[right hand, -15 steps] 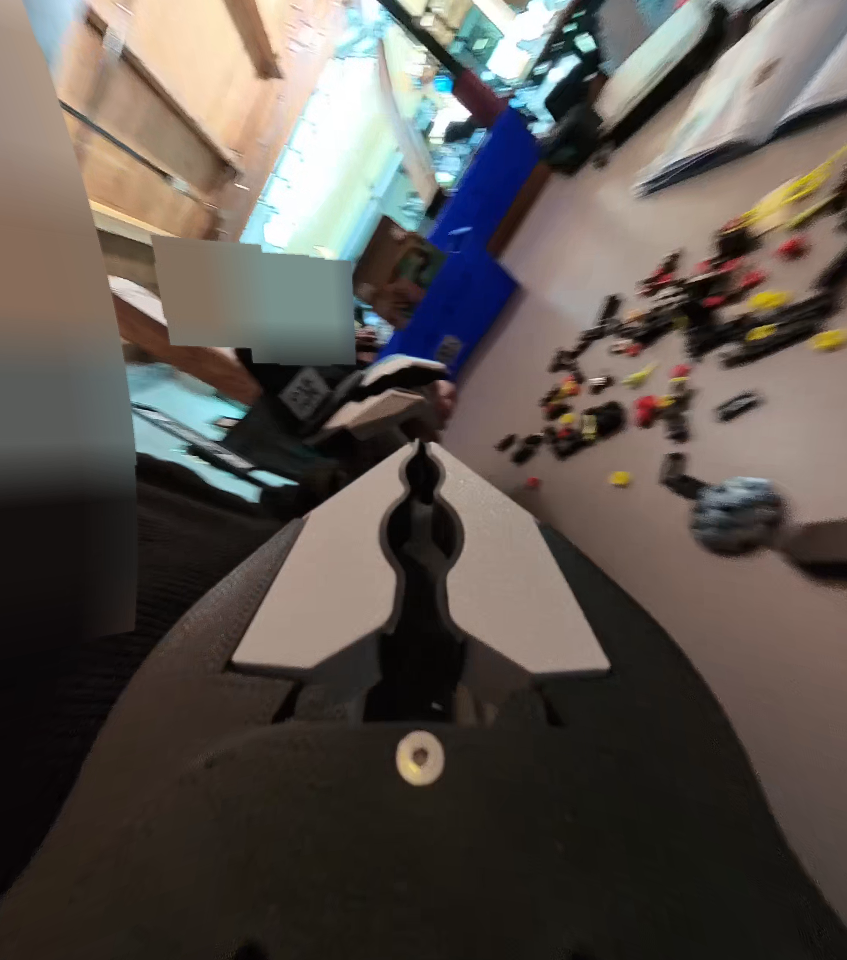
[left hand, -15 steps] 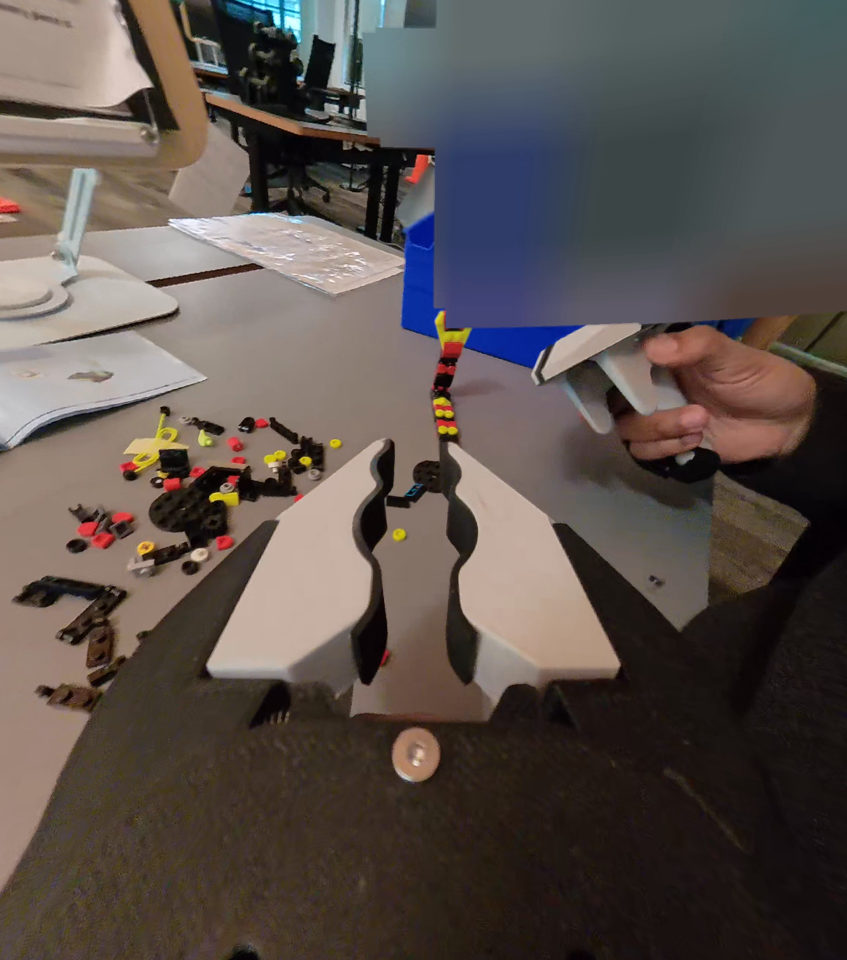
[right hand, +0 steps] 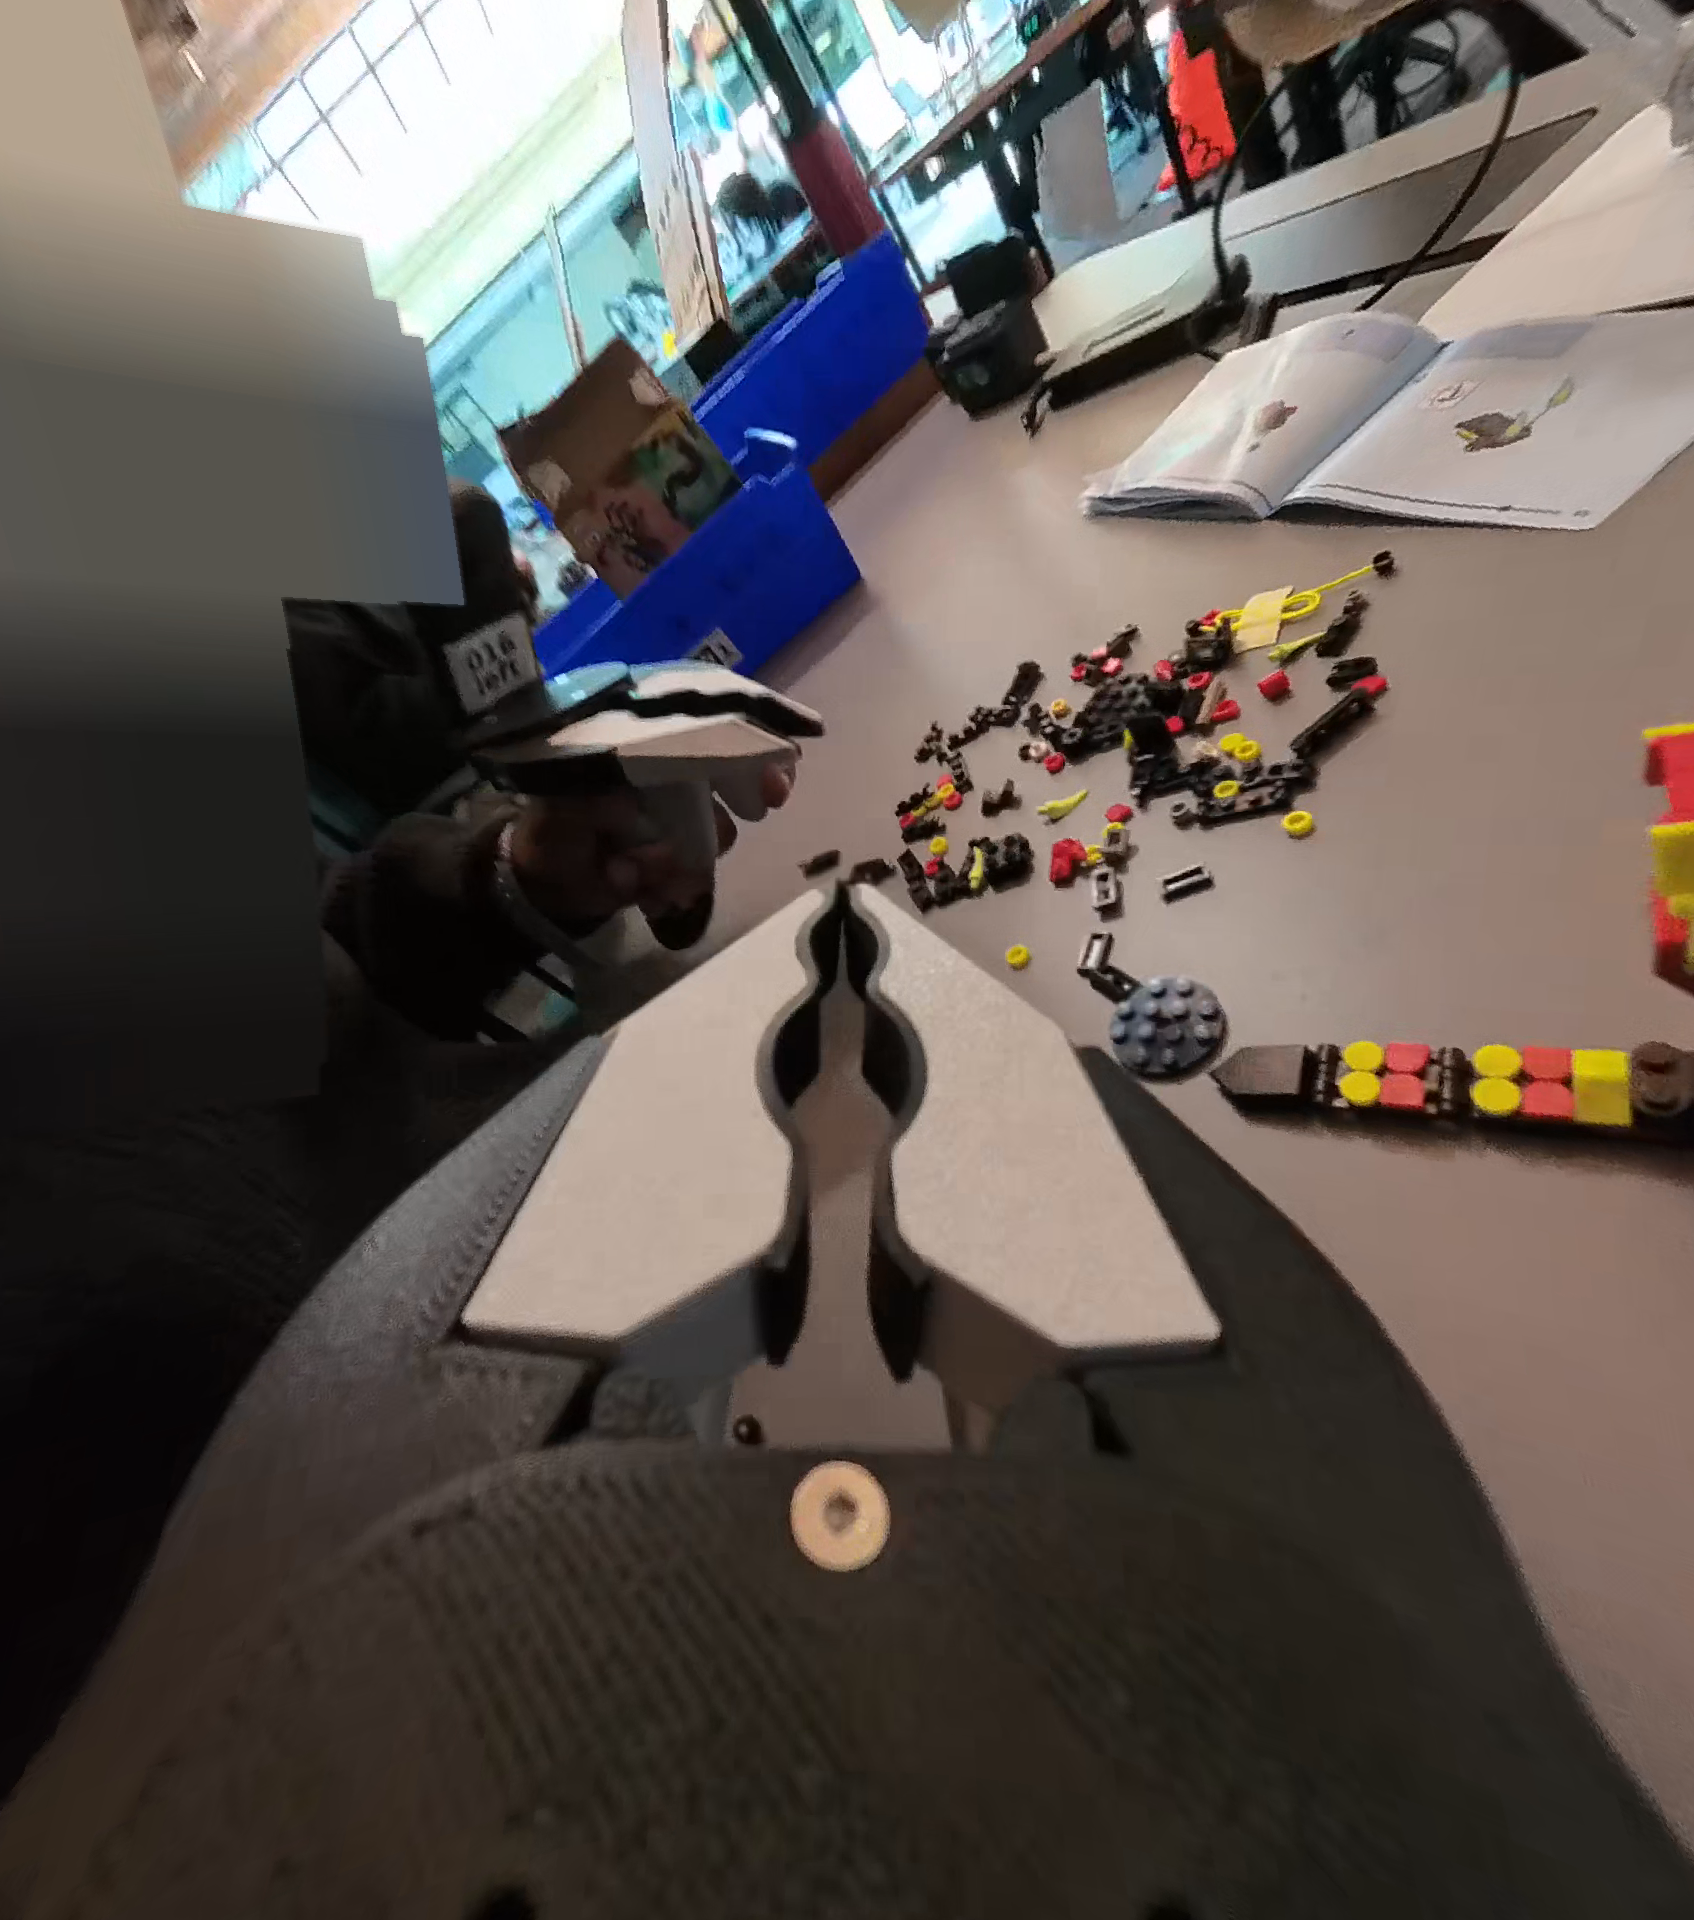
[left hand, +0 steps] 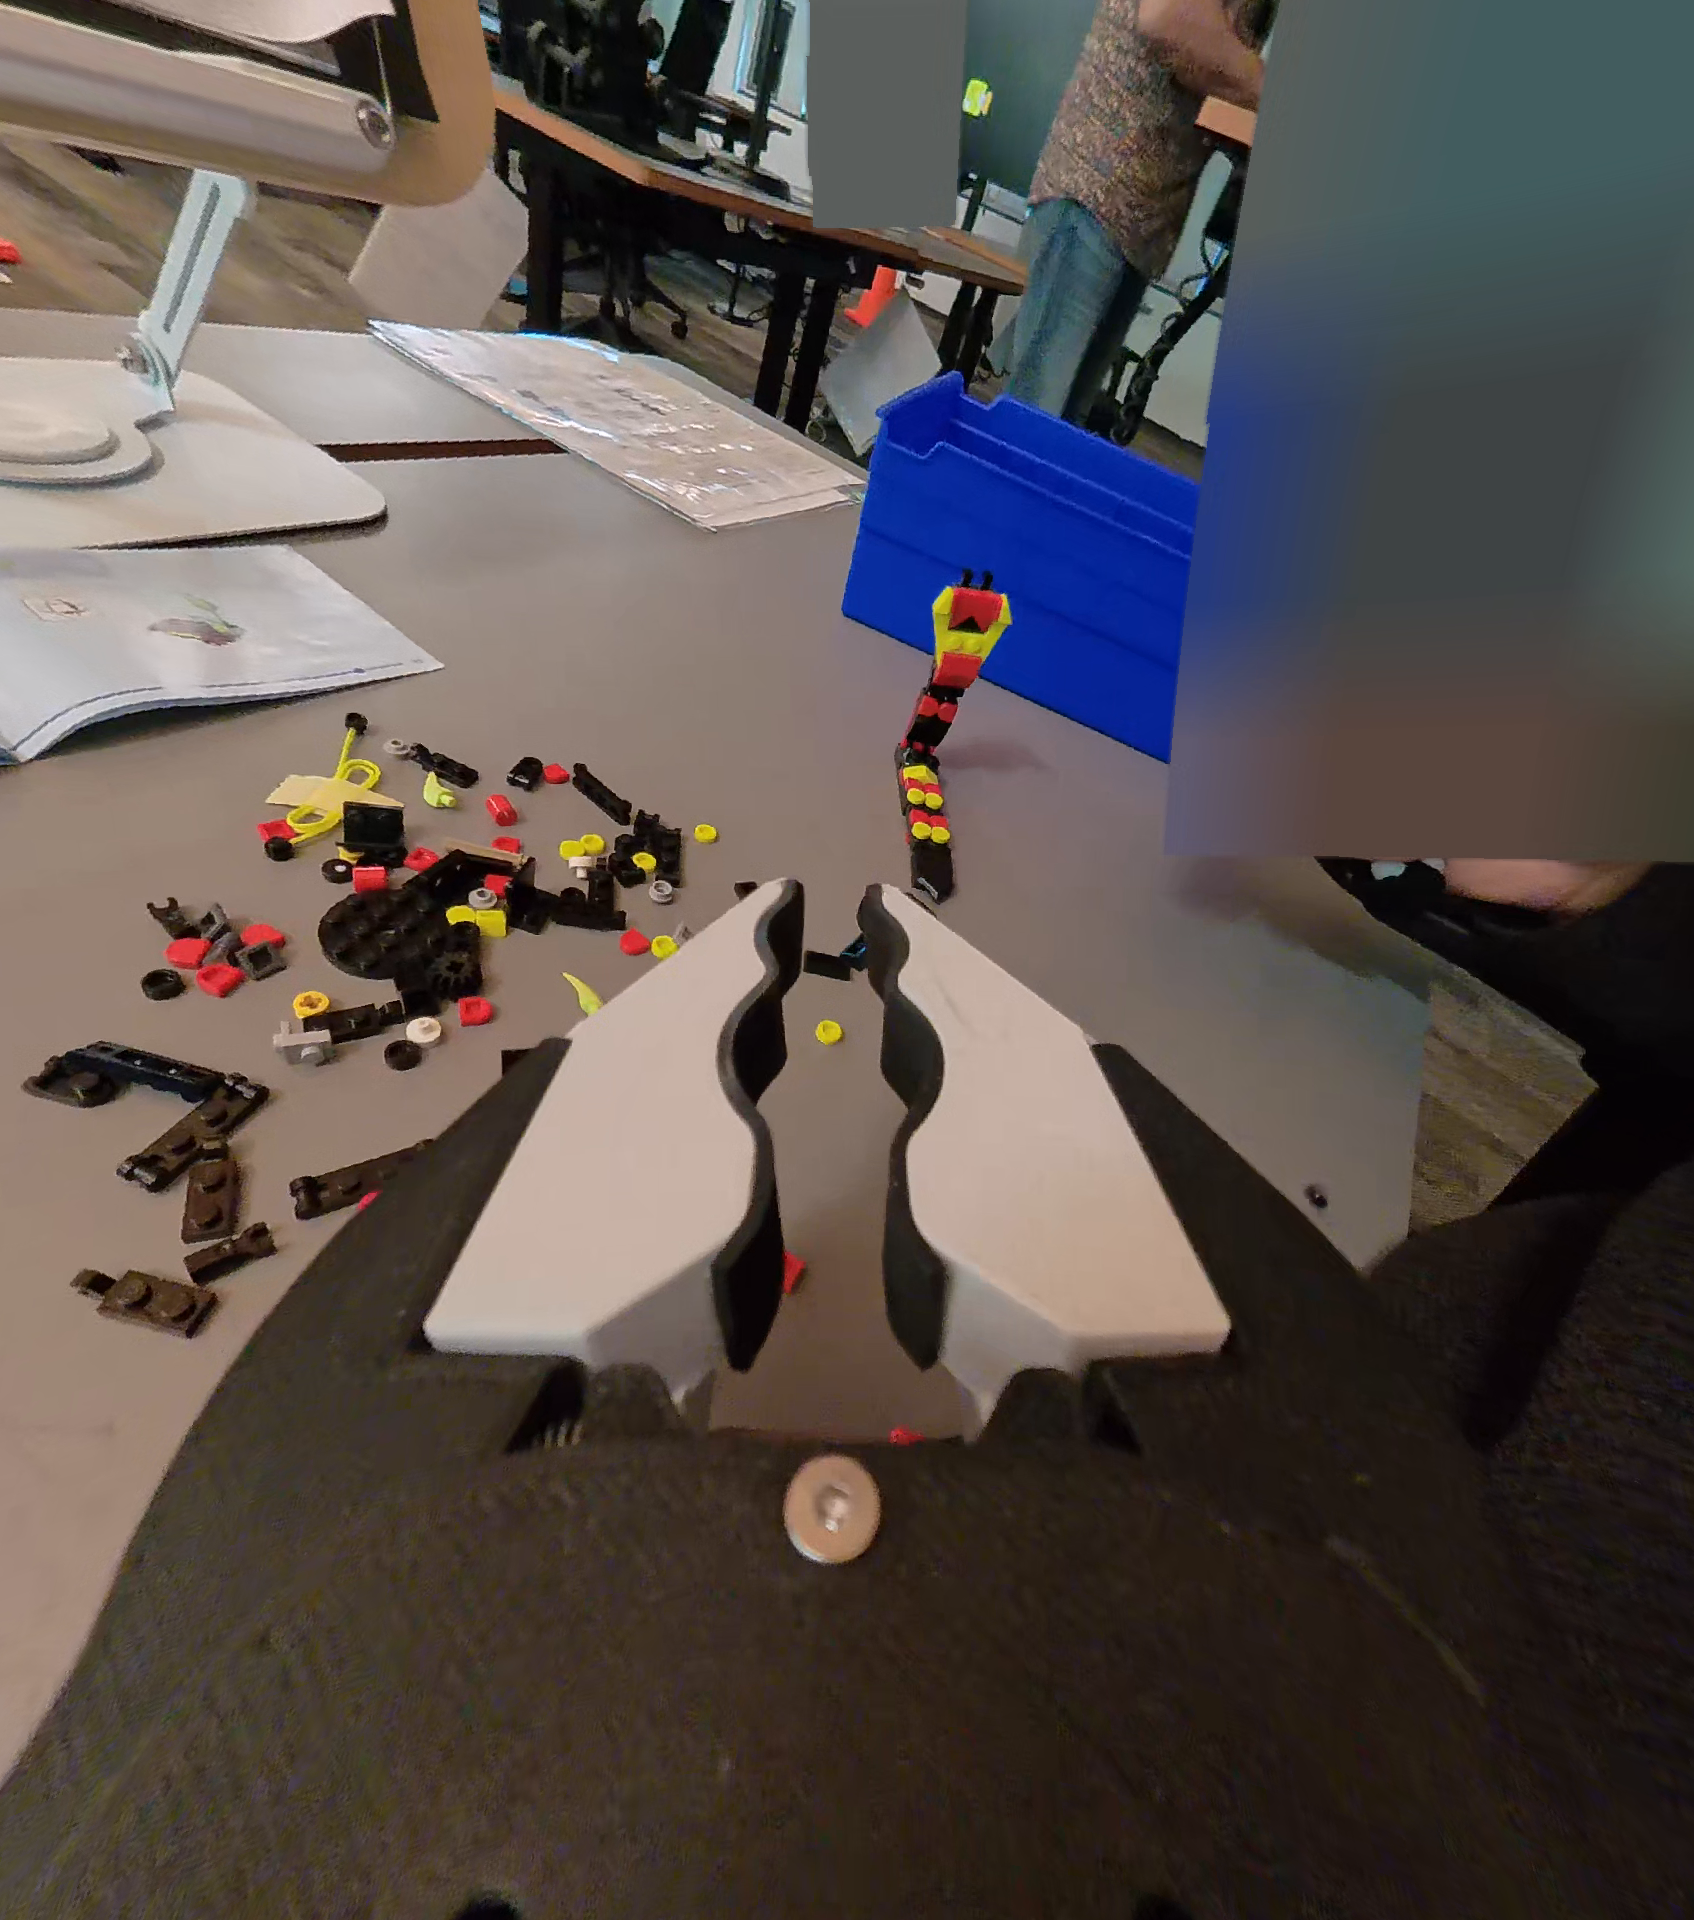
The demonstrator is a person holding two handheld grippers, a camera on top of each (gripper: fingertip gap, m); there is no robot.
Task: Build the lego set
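A red, yellow and black lego snake [left hand: 934, 758] lies on the grey table [left hand: 614, 644], head raised by the blue bin; in the right wrist view its tail [right hand: 1445, 1081] runs to the right edge. Loose black, red and yellow pieces [left hand: 427, 904] are scattered left of it and also show in the right wrist view [right hand: 1134, 769]. My left gripper [left hand: 837, 914] is open and empty, low over the table with a yellow stud [left hand: 827, 1031] below its gap. It also shows in the right wrist view [right hand: 718, 732]. My right gripper [right hand: 843, 896] is shut and empty, beside a dark blue round plate [right hand: 1167, 1023].
An open instruction booklet [left hand: 126, 644] lies at the left, also seen in the right wrist view [right hand: 1394, 436]. A lamp base [left hand: 95, 457] and a plastic bag [left hand: 614, 416] sit behind. A blue bin [left hand: 1030, 540] stands at the back; more blue bins [right hand: 749, 551] stand past the table edge. About 12 cm separates my left fingertips from my right. About 12 cm separates my right fingertips from the dark blue round plate [right hand: 1167, 1023].
The right gripper's view has swung from steeply tilted to nearly level and now faces the snake's tail. The right gripper and hand have left the left wrist view. The left gripper has barely moved.
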